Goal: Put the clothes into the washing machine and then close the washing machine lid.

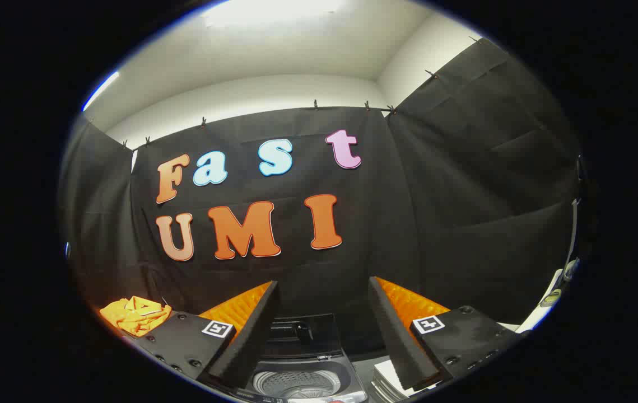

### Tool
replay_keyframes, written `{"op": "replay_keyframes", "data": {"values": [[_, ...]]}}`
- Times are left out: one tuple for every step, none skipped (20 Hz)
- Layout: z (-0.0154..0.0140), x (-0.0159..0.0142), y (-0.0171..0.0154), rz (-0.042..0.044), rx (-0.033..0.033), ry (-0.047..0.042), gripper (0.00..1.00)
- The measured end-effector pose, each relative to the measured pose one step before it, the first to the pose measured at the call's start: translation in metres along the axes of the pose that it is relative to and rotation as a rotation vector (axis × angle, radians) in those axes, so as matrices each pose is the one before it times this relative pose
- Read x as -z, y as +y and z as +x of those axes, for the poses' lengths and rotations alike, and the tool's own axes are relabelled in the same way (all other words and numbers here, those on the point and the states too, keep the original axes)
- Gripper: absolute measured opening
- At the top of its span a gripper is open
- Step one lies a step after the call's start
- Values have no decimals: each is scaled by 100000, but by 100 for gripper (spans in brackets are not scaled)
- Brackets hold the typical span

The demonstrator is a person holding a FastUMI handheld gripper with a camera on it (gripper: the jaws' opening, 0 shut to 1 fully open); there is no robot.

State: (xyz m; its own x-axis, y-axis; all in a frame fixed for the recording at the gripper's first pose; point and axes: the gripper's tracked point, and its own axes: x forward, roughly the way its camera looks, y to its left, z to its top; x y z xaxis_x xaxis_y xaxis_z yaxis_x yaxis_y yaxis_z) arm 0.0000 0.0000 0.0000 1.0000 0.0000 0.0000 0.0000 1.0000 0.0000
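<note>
While claw [324, 336] gapes, crumpled clothes [135, 314] sit beside round-drummed washing machine [302, 369].

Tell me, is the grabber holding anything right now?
Nothing. The gripper is open, its fingers apart above the washing machine; the orange clothes lie off to the side.

the gripper view rides on the gripper [324, 313], looking forward and a little upward at the black cloth wall [464, 224], with the small dark top-loading washing machine [302, 375] close below its parted fingers.
</note>
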Motion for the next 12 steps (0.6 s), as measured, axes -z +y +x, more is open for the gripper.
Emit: {"op": "replay_keyframes", "data": {"values": [[110,-17,-19,62,-33,-75,100],[14,-42,12,7,58,27,100],[6,-49,-10,-67,18,-136,100],[23,-88,29,-210,129,-240,100],[49,-21,-80,-196,128,-214,100],[67,-14,30,-156,71,-159,100],[71,26,101,-173,-7,-45,100],[24,67,30,-80,24,152,100],[0,50,6,23,-81,229,100],[45,75,75,67,-35,251,100],[-7,168,25,39,-87,230,100],[43,103,46,5,14,227,100]]}}
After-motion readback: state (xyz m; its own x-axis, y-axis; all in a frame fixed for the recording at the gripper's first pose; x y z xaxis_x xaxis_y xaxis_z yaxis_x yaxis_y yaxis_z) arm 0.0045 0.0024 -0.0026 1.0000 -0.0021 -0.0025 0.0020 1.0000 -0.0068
